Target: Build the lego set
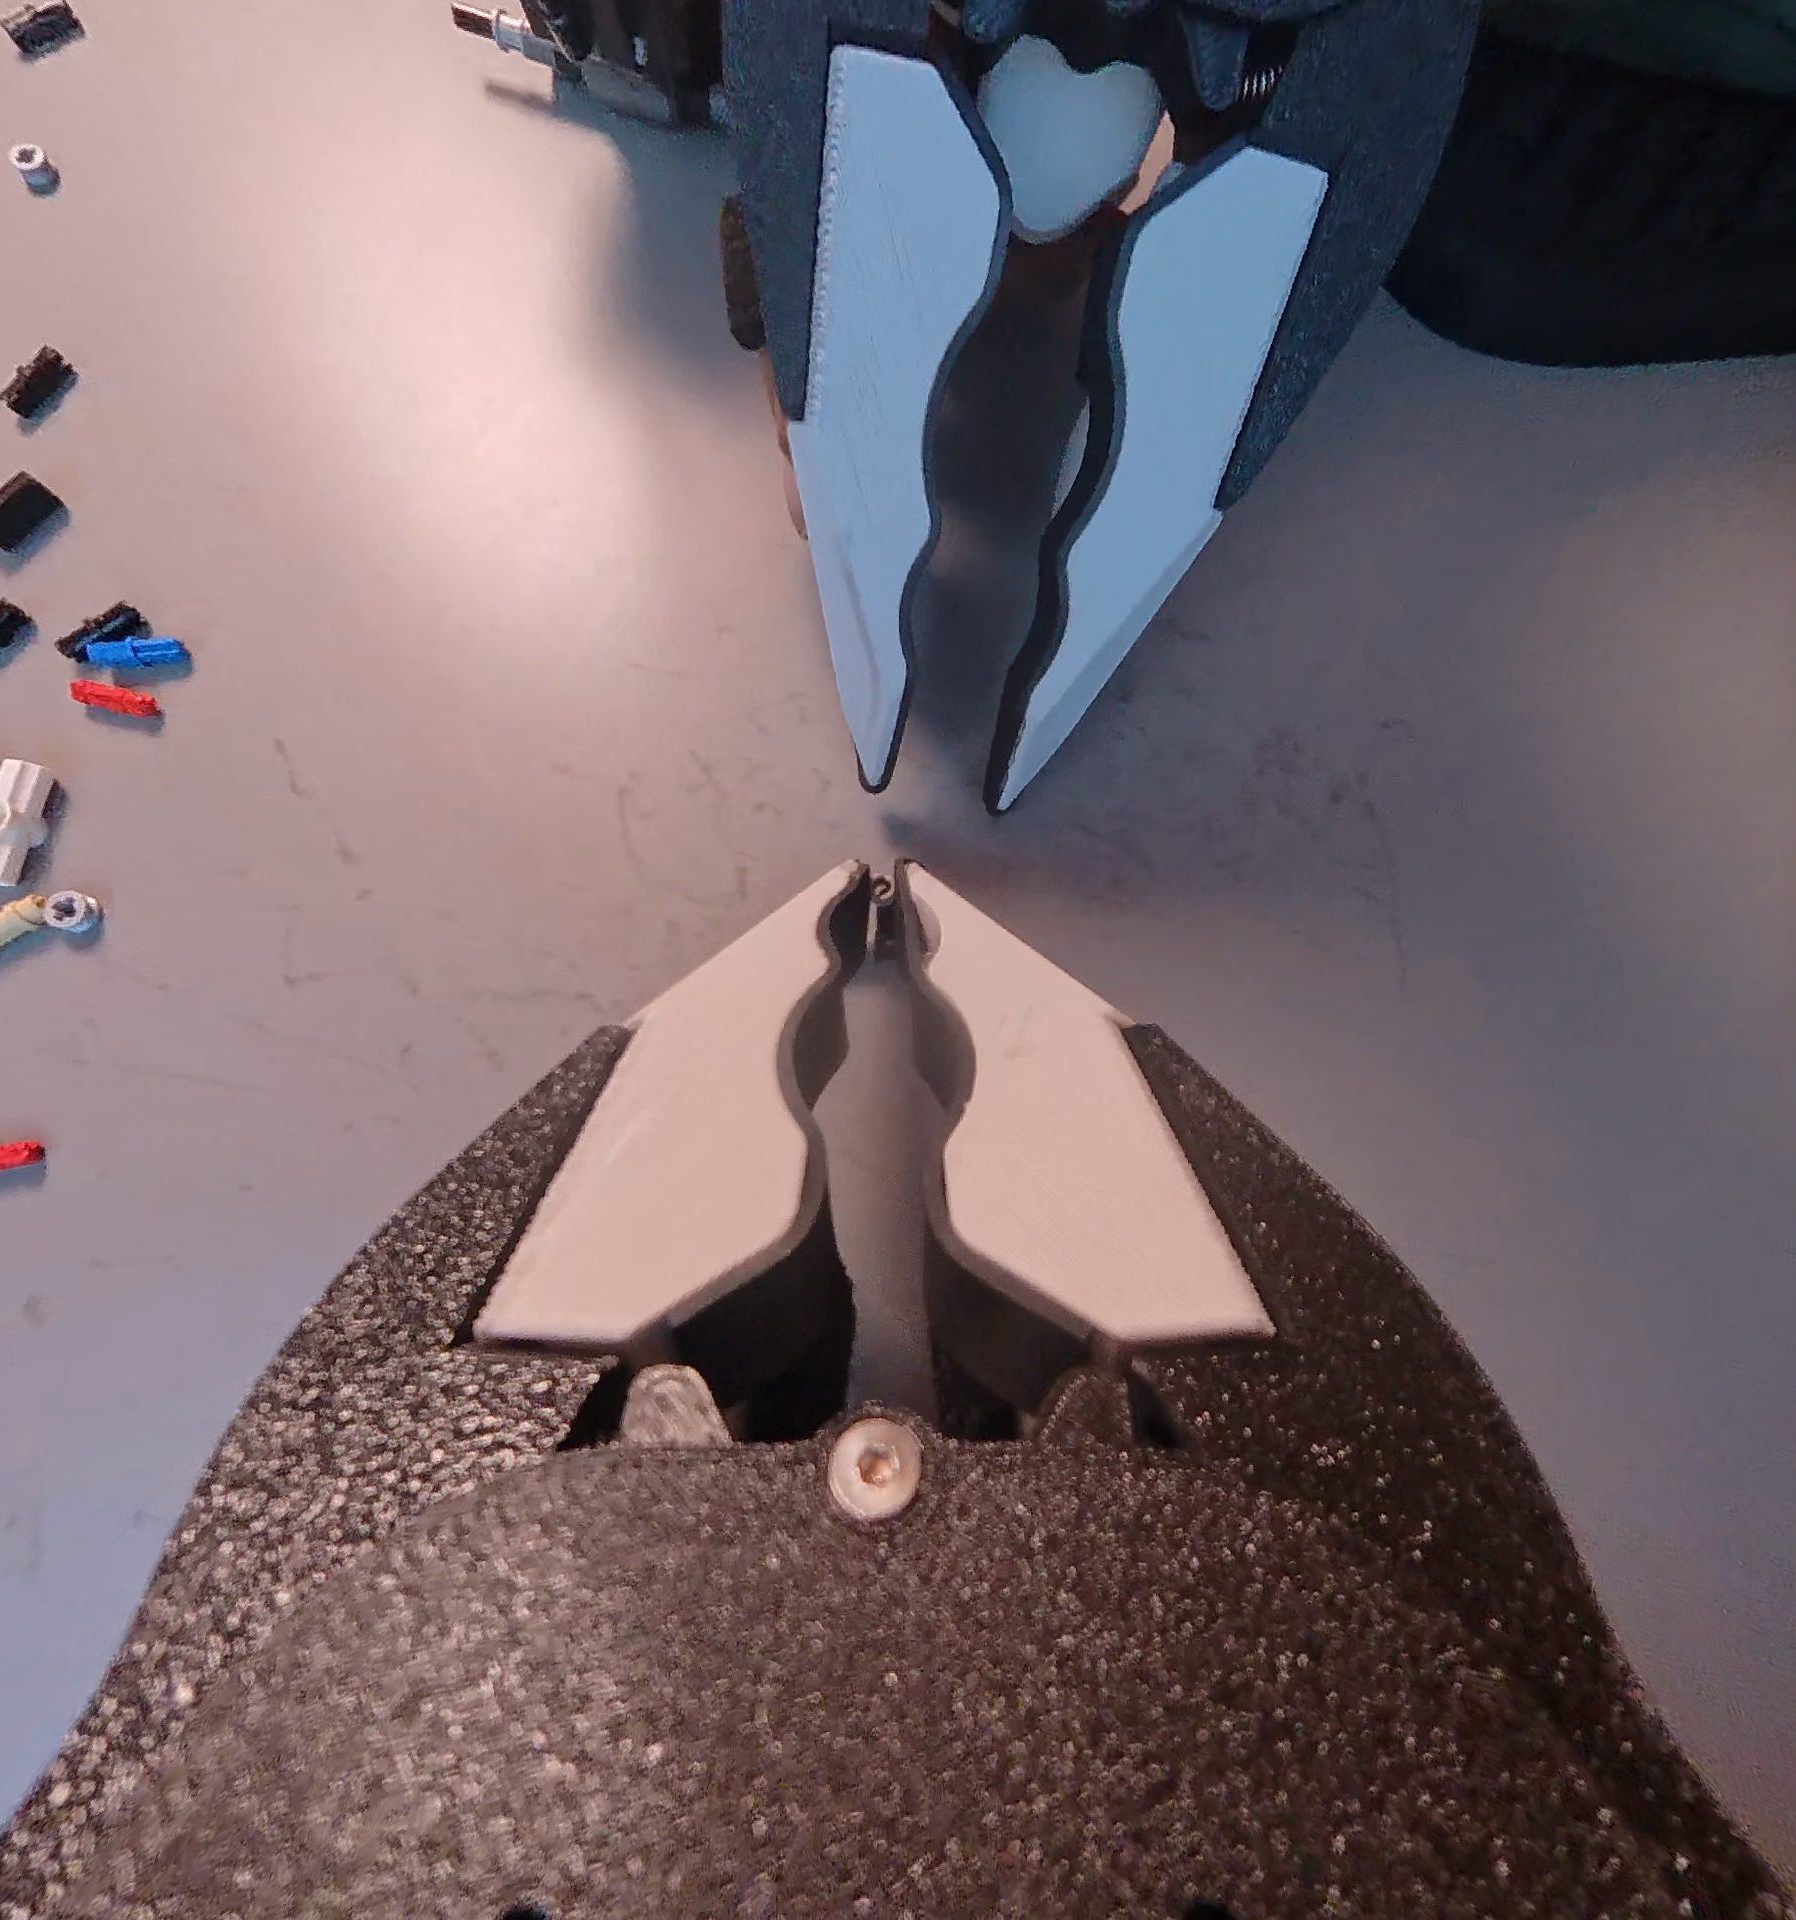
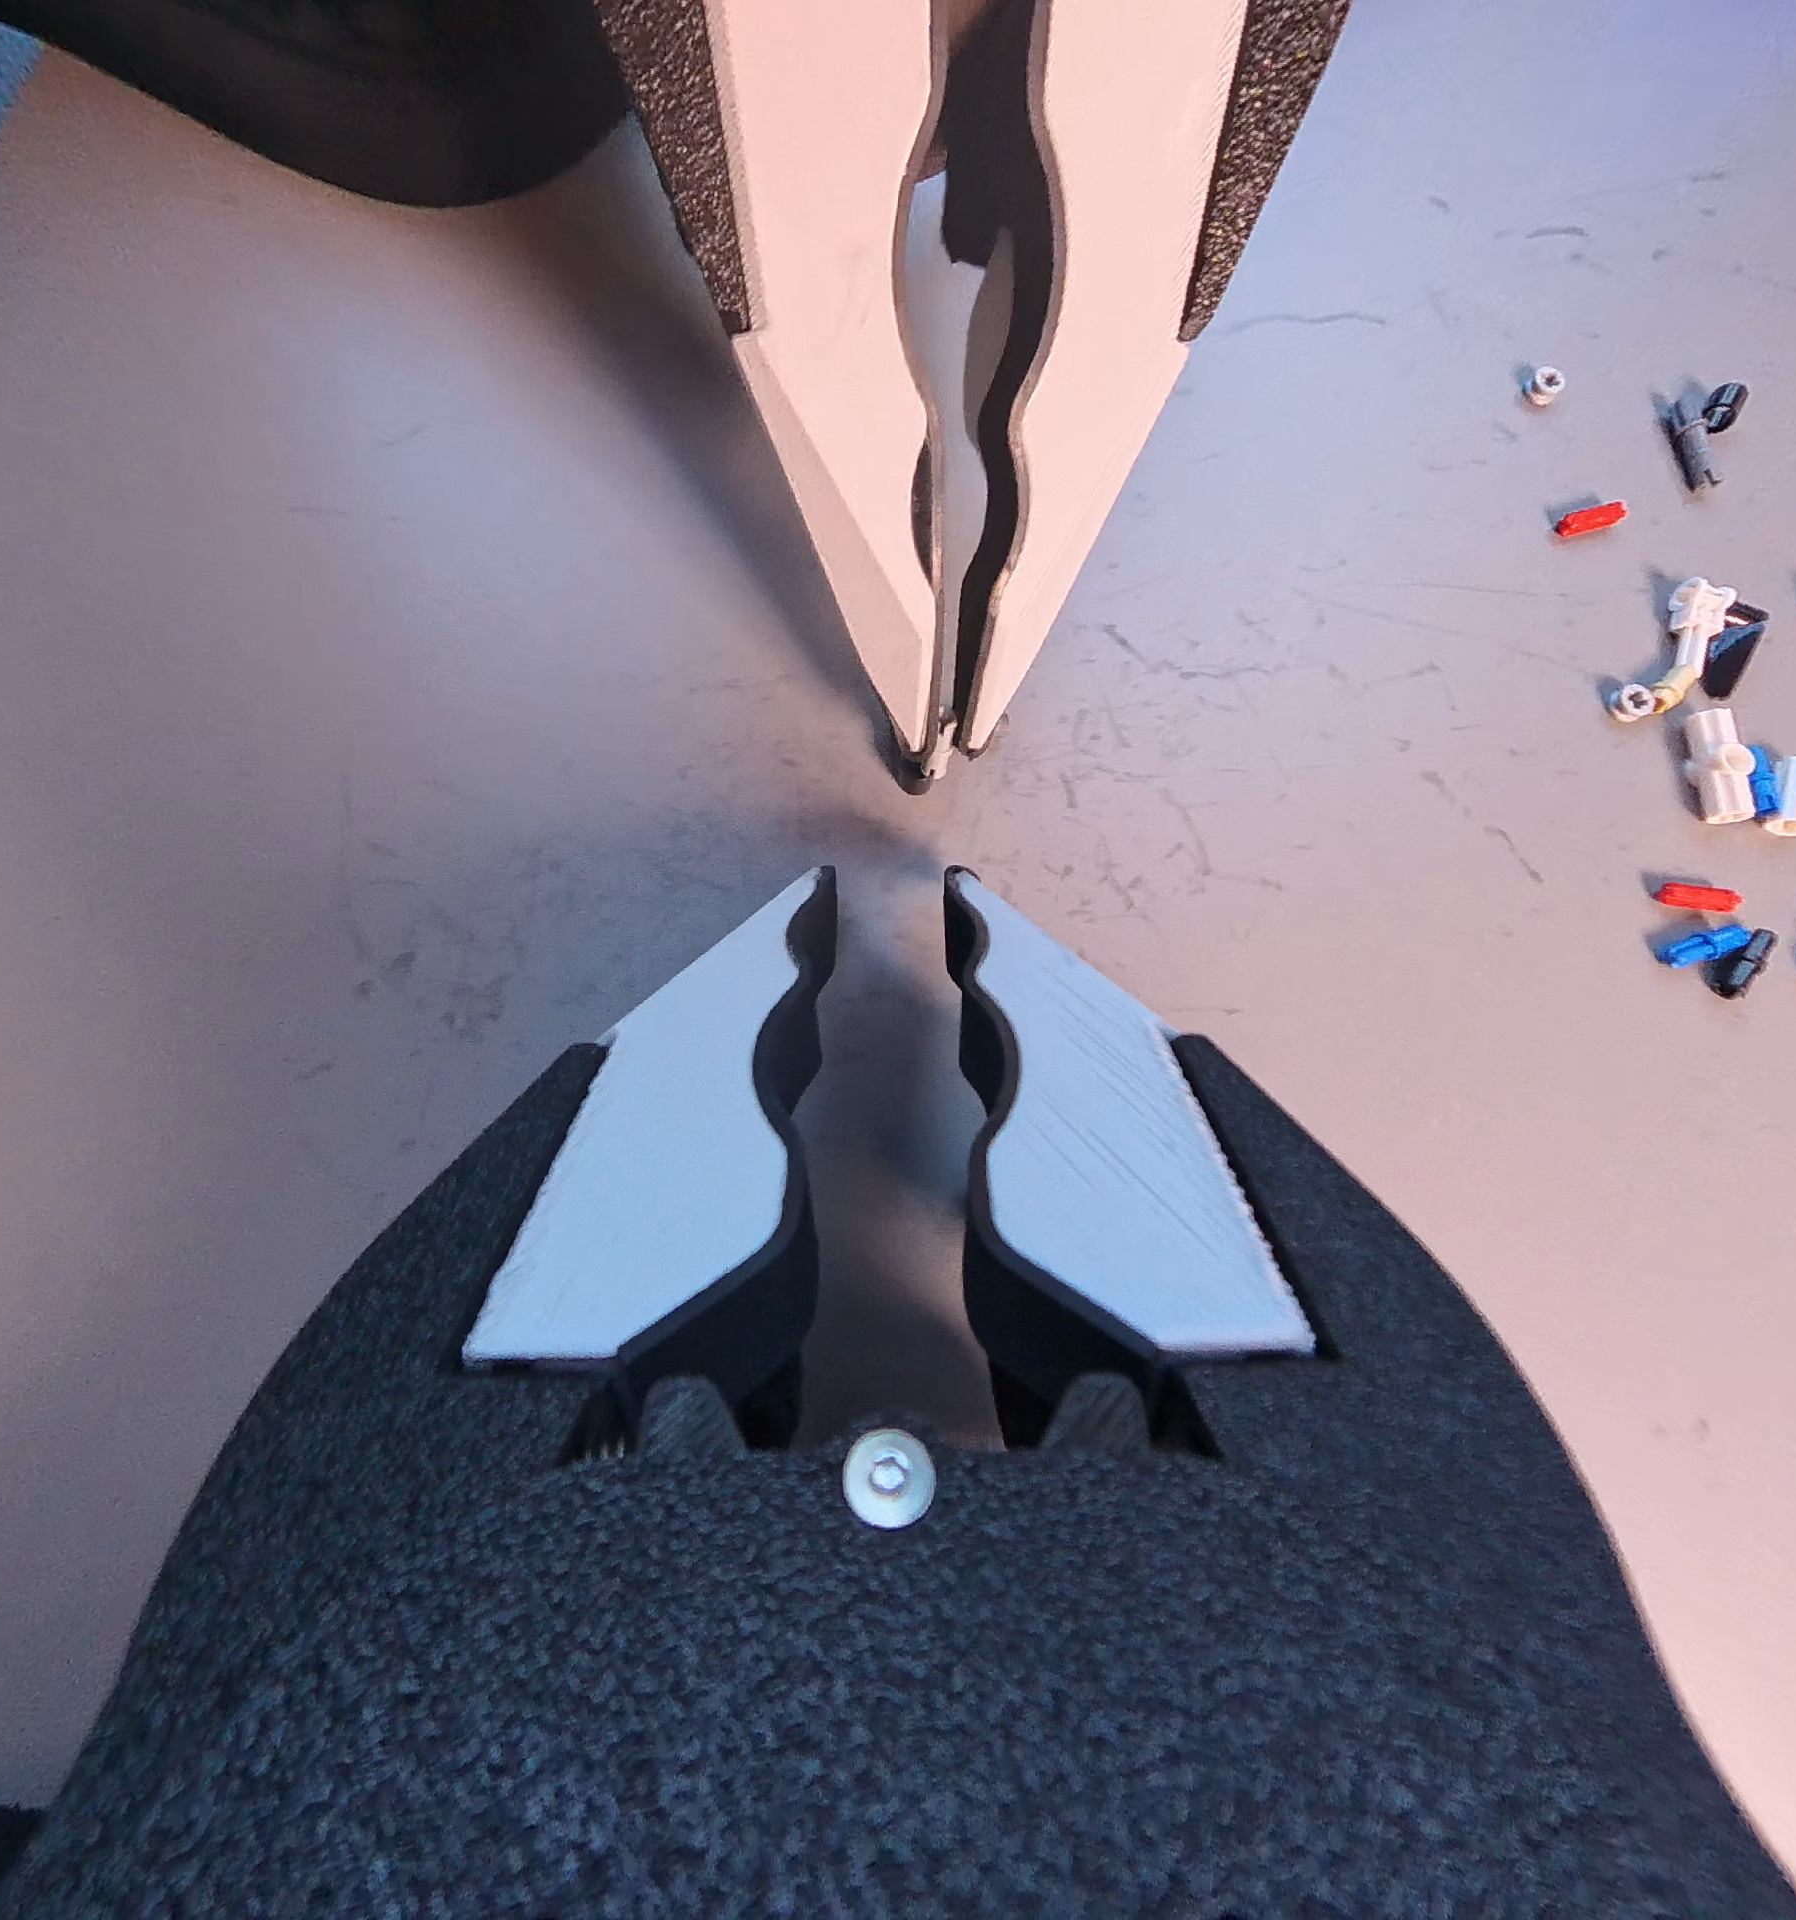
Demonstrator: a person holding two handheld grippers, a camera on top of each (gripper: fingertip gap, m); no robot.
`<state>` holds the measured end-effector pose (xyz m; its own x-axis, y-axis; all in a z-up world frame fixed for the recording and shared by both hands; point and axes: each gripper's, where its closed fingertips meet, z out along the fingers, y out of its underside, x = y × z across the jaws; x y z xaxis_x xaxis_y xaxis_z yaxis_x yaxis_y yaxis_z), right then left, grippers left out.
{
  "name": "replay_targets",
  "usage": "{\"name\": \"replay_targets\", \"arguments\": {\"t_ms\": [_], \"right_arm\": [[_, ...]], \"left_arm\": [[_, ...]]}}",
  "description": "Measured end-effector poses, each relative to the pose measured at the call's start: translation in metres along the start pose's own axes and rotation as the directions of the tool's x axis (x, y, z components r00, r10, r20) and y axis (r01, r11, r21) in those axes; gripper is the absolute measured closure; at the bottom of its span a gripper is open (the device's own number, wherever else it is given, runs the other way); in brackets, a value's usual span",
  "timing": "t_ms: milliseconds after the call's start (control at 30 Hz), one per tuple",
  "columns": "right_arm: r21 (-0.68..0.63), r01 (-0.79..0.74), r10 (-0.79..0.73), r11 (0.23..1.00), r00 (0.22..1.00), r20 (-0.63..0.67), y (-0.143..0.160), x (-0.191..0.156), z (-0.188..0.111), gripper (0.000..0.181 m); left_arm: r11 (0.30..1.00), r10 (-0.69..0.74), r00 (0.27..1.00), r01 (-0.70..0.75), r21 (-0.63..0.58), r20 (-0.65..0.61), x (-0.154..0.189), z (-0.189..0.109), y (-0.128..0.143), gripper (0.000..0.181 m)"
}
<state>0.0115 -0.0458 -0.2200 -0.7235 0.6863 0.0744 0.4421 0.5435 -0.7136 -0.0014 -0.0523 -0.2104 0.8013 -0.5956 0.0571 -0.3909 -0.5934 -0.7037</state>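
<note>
Centre frame: our left gripper pinches a tiny pin; right gripper empty, slightly open. We align tips squarely before transfer.

A pale grey tabletop is filling almost the whole of both views. Its matte surface is carrying many fine scratches and dark scuffs, thickest toward the middle. Soft light is falling from above, and a warm pinkish sheen is spreading across the far part of the table, while the near areas are looking cooler and greyer. At the far edge a dark, rounded bulk is resting against the table; it is possibly a padded chair or dark fabric, but the edge of the view is too distorted to tell. The same dark shape is showing at the far left in the right wrist view.
</note>
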Motion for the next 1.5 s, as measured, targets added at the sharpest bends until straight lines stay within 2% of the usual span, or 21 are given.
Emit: {"name": "replay_targets", "arguments": {"t_ms": [133,667,1033,1167,1300,1400,1500], "right_arm": [[0.033,0.002,-0.001,0.999,1.000,-0.015,-0.004,0.003,0.001,0.162],[0.031,0.005,-0.005,0.999,1.000,-0.014,-0.005,0.003,0.003,0.161],[0.036,0.002,-0.001,0.999,1.000,-0.014,-0.004,0.003,0.002,0.161],[0.036,0.001,-0.001,0.999,1.000,-0.014,-0.004,0.003,0.002,0.161],[0.040,-0.007,0.007,0.999,1.000,-0.008,-0.004,0.004,0.001,0.161],[0.046,-0.015,0.015,0.999,1.000,-0.003,-0.005,0.004,0.002,0.161],[0.046,-0.011,0.011,0.999,1.000,-0.006,-0.005,0.004,0.001,0.161]], "left_arm": [[1.000,0.020,1.000,-0.020,-0.019,0.006,-0.001,-0.001,0.001,0.178],[0.996,0.058,0.998,-0.059,-0.061,-0.018,0.002,-0.002,0.002,0.178],[0.968,0.095,0.992,-0.111,-0.225,-0.080,0.002,0.001,0.003,0.177],[0.965,0.120,0.989,-0.138,-0.221,-0.091,0.002,0.000,0.009,0.178],[0.975,0.166,0.985,-0.172,-0.138,-0.057,0.002,0.001,0.010,0.178],[0.988,0.103,0.991,-0.112,-0.107,-0.087,0.003,0.000,0.011,0.177],[0.990,0.115,0.991,-0.119,-0.077,-0.063,0.002,0.002,0.009,0.177]]}}
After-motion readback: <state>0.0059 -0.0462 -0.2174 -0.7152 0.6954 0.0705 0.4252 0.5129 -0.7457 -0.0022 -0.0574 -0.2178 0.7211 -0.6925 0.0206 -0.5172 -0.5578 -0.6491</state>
